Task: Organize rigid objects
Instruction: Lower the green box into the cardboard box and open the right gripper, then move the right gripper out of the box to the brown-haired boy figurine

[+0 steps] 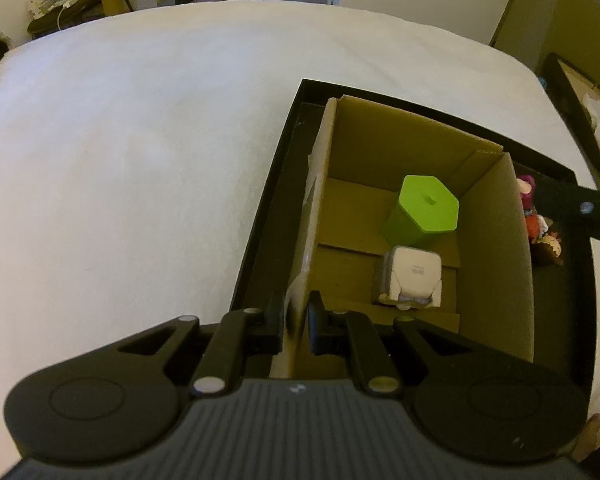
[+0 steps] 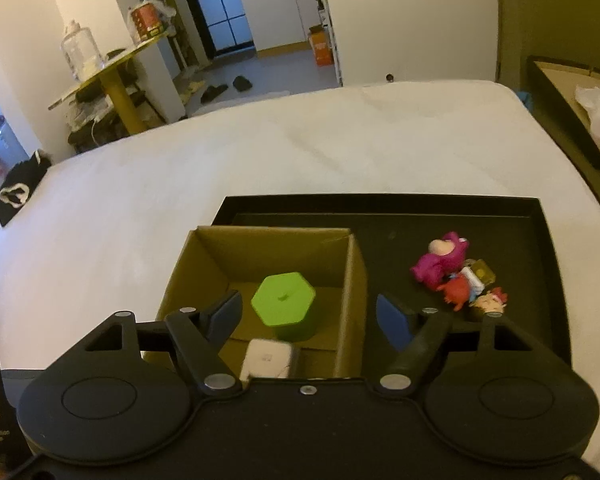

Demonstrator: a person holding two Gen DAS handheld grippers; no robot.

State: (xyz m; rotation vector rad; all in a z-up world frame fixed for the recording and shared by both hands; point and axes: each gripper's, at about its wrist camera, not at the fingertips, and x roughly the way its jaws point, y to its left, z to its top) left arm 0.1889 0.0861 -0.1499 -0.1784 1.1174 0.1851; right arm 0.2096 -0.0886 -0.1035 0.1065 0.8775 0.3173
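Observation:
A cardboard box [image 1: 496, 248] [image 2: 204, 252] stands inside a black tray [image 1: 260, 232] [image 2: 532, 220] on a white bed. In the box are a green hexagonal container [image 1: 424, 212] [image 2: 284, 304] and a small white box [image 1: 414, 276] [image 2: 268, 362]. My left gripper [image 1: 296, 320] is shut on the box's left wall at its near corner. My right gripper [image 2: 308, 318] is open and empty above the box's near side. Small toy figures [image 2: 456, 276] [image 1: 538, 224], one magenta, lie in the tray right of the box.
The white bed [image 1: 140, 140] [image 2: 260, 160] spreads left and behind the tray. A black cap [image 2: 16, 192] lies at its left edge. Another tray with a plastic bag [image 2: 596, 120] stands at the far right. A yellow table and shoes are on the floor beyond.

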